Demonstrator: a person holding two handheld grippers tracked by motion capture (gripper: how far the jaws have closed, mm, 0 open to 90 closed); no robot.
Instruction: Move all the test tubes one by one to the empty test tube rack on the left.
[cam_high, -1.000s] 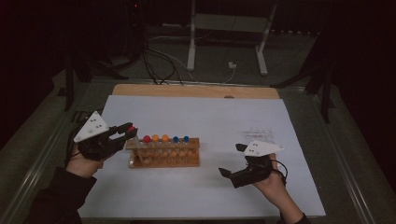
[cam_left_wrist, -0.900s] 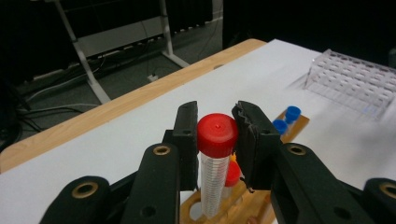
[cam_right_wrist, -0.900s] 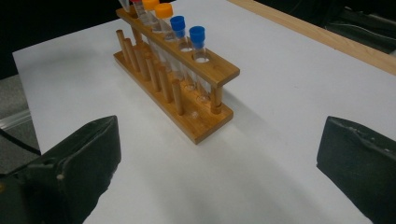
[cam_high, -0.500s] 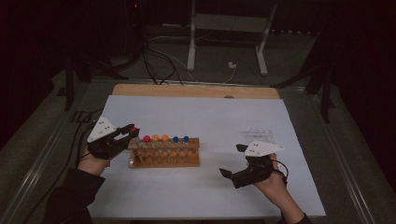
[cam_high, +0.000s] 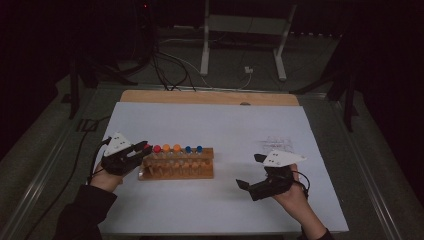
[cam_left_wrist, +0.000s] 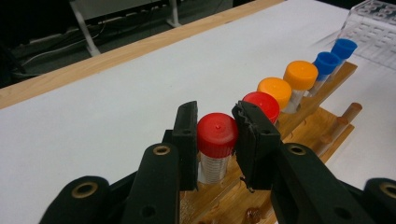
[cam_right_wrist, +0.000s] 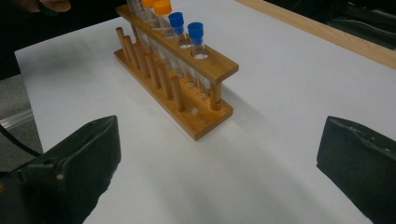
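A wooden tube rack (cam_high: 177, 169) lies left of the table's middle and holds a row of capped tubes: one red (cam_high: 157, 148), two orange (cam_high: 171, 148) and two blue (cam_high: 193, 149). My left gripper (cam_high: 142, 150) is at the rack's left end, shut on a further red-capped tube (cam_left_wrist: 217, 133). In the left gripper view its pads (cam_left_wrist: 187, 126) press the cap from both sides. The tube stands upright, its lower part at the rack's (cam_left_wrist: 322, 126) end hole. My right gripper (cam_high: 248, 171) rests to the right of the rack, open and holding nothing. The right gripper view has the rack (cam_right_wrist: 205, 63) ahead of the jaws.
A clear plastic tray (cam_left_wrist: 373, 23) lies beyond the rack's far end, faint on the white sheet (cam_high: 277, 145). A wooden strip (cam_high: 210, 97) runs along the sheet's far edge. Stands and cables sit on the floor behind the table.
My left gripper has come down and a little to the right, bringing the red-capped tube to the rack's left end. The right gripper has stayed put.
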